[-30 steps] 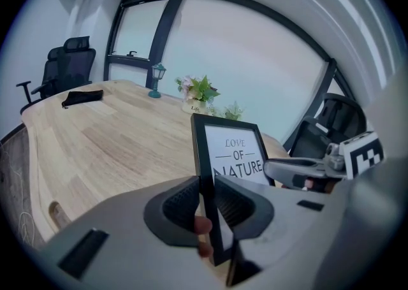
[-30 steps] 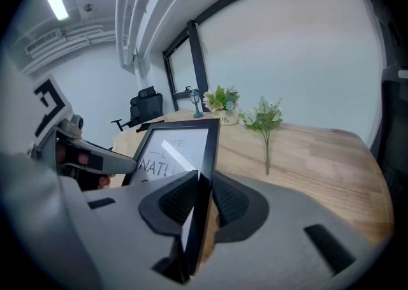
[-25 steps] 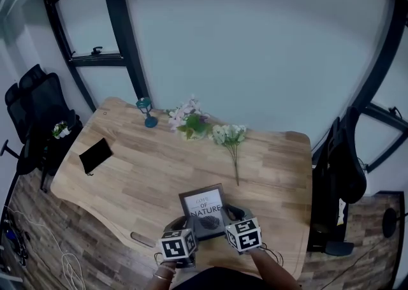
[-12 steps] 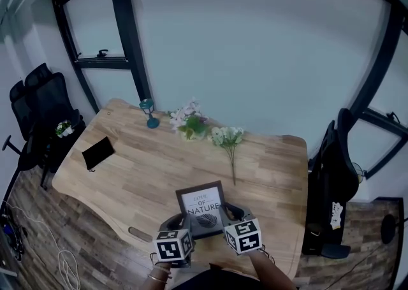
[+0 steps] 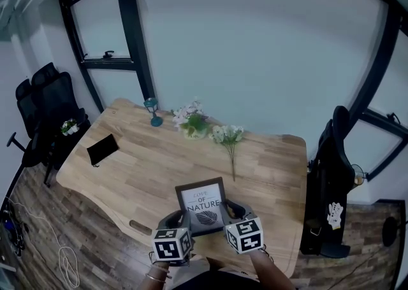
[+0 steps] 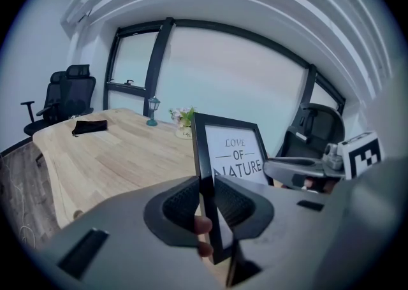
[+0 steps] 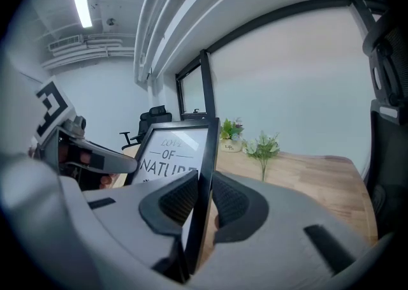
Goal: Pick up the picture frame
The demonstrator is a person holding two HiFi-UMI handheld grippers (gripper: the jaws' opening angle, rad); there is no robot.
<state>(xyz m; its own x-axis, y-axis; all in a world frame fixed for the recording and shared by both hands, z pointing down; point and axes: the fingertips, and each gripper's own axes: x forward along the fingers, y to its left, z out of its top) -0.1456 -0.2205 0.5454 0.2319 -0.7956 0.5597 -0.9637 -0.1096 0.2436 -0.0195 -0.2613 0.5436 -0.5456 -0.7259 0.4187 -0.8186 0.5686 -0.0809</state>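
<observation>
Two tools hold one picture frame [image 5: 203, 204] between them at the near edge of the wooden surface [image 5: 146, 167]. In the head view the left tool [image 5: 180, 220] takes the frame's left edge and the right tool [image 5: 226, 210] its right edge, each with its marker cube nearest the camera. The frame is tipped back, so its white print faces up towards the head. Whether its lower edge touches the wood cannot be made out here. Farther back on the surface lie a bunch of pink flowers [image 5: 190, 120], a pale green sprig [image 5: 229, 137], a small teal lantern [image 5: 152, 111] and, well off to the left, a black pouch [image 5: 102, 150]. One dark office chair [image 5: 44, 107] stands left of the surface, another [image 5: 335, 167] to its right.

Left tool view – the dark ribbed pads are clamped on the frame's black border, one on the front and one on the back, with the frame standing upright between them. A fingertip shows just behind the pads. The print reads LOVE OF NATURE, and the other tool reaches in from the right.

Right tool view – the pads press both faces of the opposite border, seen edge-on. The print slants away to the left, where the left tool holds the far side.
</observation>
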